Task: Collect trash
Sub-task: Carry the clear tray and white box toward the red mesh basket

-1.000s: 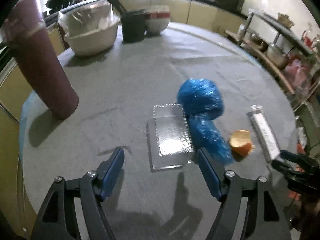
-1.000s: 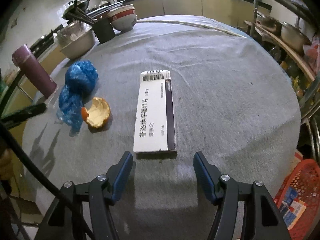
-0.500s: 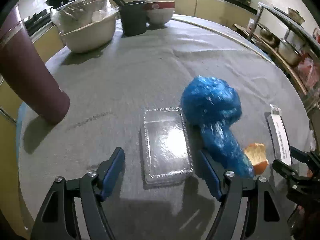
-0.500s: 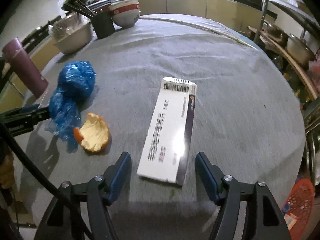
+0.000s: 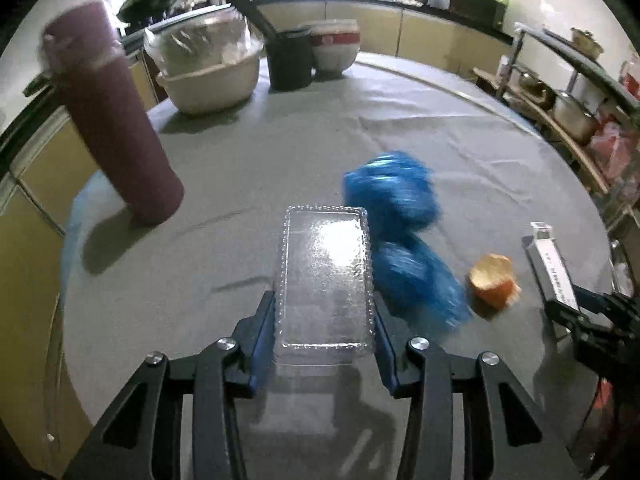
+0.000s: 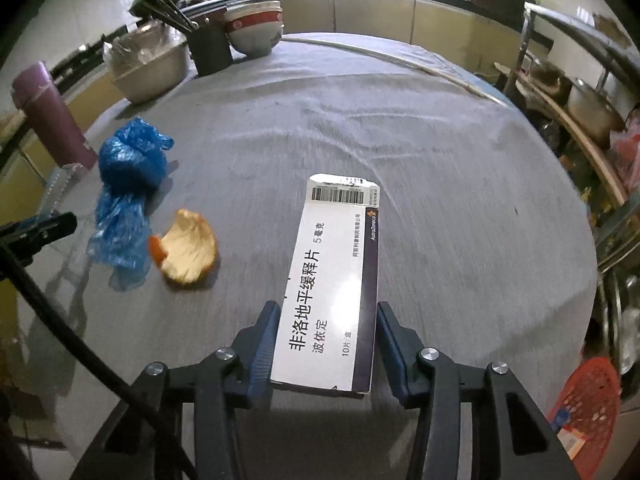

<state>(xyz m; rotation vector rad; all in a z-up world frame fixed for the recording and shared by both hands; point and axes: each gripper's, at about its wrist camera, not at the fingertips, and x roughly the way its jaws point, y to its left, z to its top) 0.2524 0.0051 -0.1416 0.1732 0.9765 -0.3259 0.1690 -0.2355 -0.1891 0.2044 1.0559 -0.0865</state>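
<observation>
A clear plastic tray (image 5: 325,280) lies flat on the grey round table (image 5: 248,152), its near end between the fingers of my left gripper (image 5: 325,320), which touch its sides. A white medicine box (image 6: 334,280) lies with its near end between the fingers of my right gripper (image 6: 325,324), which sit close against its sides. A crumpled blue plastic bag (image 5: 400,232) and an orange peel (image 5: 493,280) lie between tray and box; both also show in the right wrist view, the bag (image 6: 128,192) and the peel (image 6: 188,246).
A maroon flask (image 5: 112,132) stands at the table's left. A cream basin (image 5: 208,80), a black utensil holder (image 5: 289,58) and stacked bowls (image 5: 334,50) stand at the far edge. An orange basket (image 6: 586,408) sits on the floor at the right. Shelves with pots (image 6: 592,108) line the right.
Both grippers have moved forward and narrowed: the tray now sits between the left fingers and the box between the right fingers.
</observation>
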